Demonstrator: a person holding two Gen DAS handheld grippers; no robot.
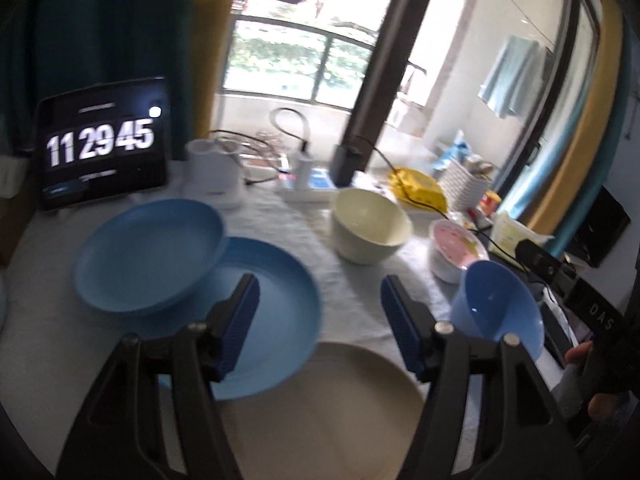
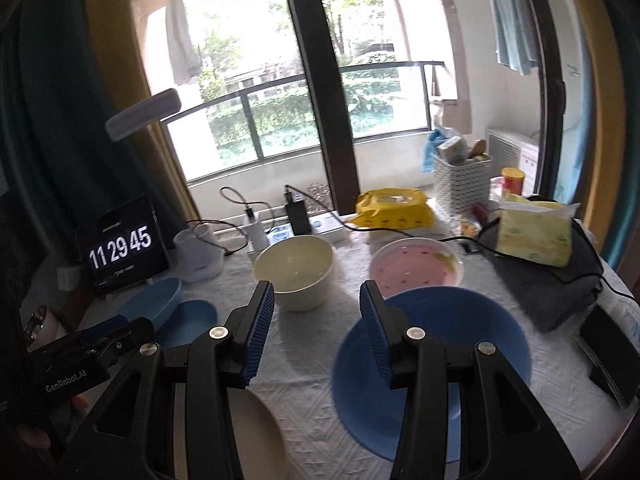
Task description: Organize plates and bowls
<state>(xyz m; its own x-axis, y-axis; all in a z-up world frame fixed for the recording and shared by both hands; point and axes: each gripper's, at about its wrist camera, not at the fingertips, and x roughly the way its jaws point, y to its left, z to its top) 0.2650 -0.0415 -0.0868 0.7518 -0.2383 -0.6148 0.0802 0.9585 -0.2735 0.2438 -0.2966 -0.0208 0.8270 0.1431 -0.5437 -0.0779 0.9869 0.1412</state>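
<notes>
1. A table (image 2: 304,392) covered with a white textured cloth is seen before a large window with a dark frame; greenery and a railing are visible outside.
2. A tablet (image 1: 102,144) showing a clock is propped at the table's far left, beside a white holder (image 1: 214,170) and charging cables.
3. A yellow packet (image 2: 394,208), a white slatted basket (image 2: 462,184) and a tissue pack (image 2: 534,234) are placed along the far and right edges.
4. Two blue plates are seen on the left, the smaller blue plate (image 1: 148,254) overlapping the larger blue plate (image 1: 272,320); a beige plate (image 1: 320,412) lies nearest.
5. A cream bowl (image 1: 368,226) and a pink bowl (image 1: 458,248) are set mid-table, well apart.
6. The left gripper (image 1: 320,320) is held open and empty above the plates.
7. The blue bowl (image 2: 432,372) is seen tilted off the cloth, its rim gripped by the right gripper (image 2: 316,334).
</notes>
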